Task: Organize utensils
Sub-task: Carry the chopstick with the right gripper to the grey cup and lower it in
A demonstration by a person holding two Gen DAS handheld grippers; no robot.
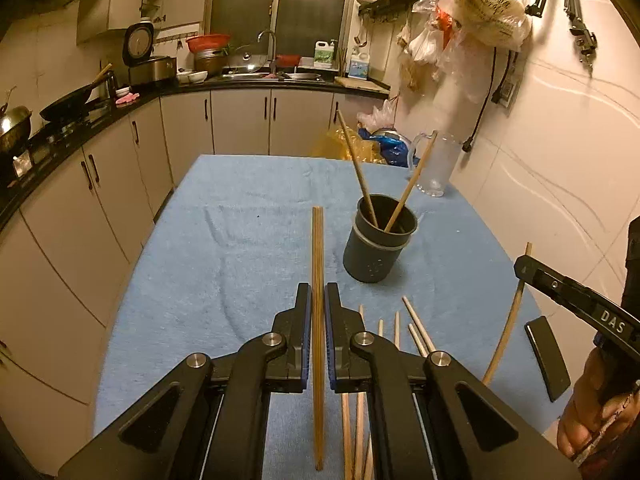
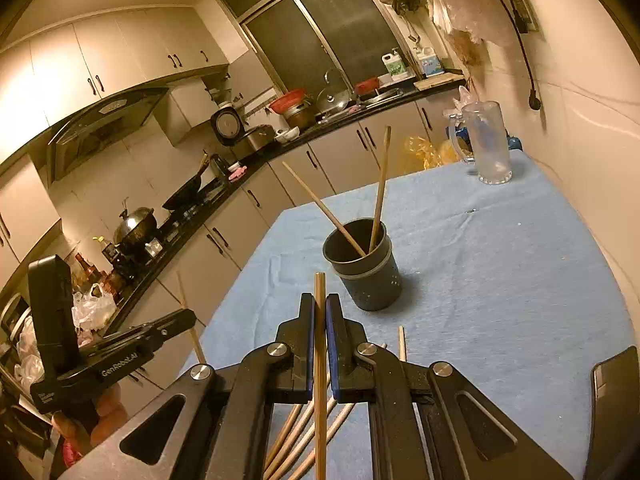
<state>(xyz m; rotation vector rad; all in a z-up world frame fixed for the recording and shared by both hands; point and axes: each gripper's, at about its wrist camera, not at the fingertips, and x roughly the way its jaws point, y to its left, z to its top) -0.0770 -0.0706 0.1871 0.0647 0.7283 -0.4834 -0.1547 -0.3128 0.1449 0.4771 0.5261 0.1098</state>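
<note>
A dark grey utensil cup (image 1: 376, 246) (image 2: 366, 270) stands on the blue cloth with two wooden chopsticks leaning in it. My left gripper (image 1: 318, 300) is shut on a wooden chopstick (image 1: 318, 264) held above the cloth, left of the cup; it also shows in the right wrist view (image 2: 182, 320). My right gripper (image 2: 319, 310) is shut on another chopstick (image 2: 320, 288) in front of the cup; it shows at the right edge of the left wrist view (image 1: 524, 268). Several loose chopsticks (image 1: 416, 324) (image 2: 401, 342) lie on the cloth under both grippers.
A clear glass mug (image 1: 436, 164) (image 2: 488, 144) stands at the table's far right corner by the wall. A black phone (image 1: 548, 358) (image 2: 616, 404) lies near the right edge. Kitchen cabinets and counter (image 1: 120, 136) run along the left and back.
</note>
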